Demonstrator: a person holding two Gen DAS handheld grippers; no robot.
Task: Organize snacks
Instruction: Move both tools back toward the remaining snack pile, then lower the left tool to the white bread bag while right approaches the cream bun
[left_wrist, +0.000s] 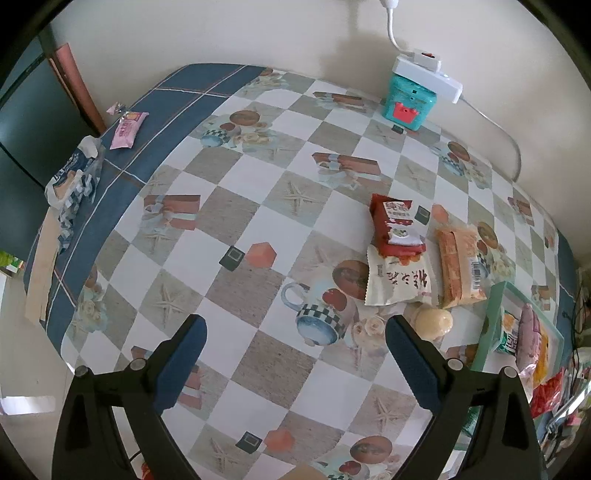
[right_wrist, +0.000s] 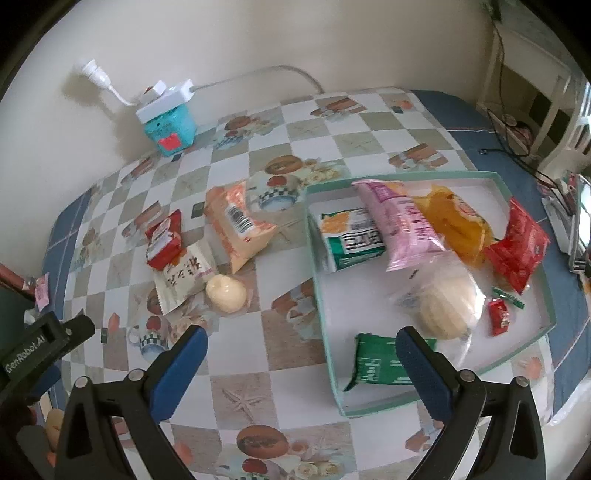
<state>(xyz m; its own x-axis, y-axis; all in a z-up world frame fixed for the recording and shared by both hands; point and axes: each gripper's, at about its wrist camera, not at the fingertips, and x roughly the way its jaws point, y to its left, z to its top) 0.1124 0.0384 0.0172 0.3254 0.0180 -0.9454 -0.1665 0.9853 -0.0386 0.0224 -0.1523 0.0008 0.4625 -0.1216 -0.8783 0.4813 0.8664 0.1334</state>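
A: Tool status?
B: My left tool and right tool are both spread, gripping nothing.
A: Snacks?
B: Tray right of frame; bun centre-left on desk.

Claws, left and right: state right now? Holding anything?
Left claw: open, empty, above the table.
Right claw: open, empty, near the tray edge.
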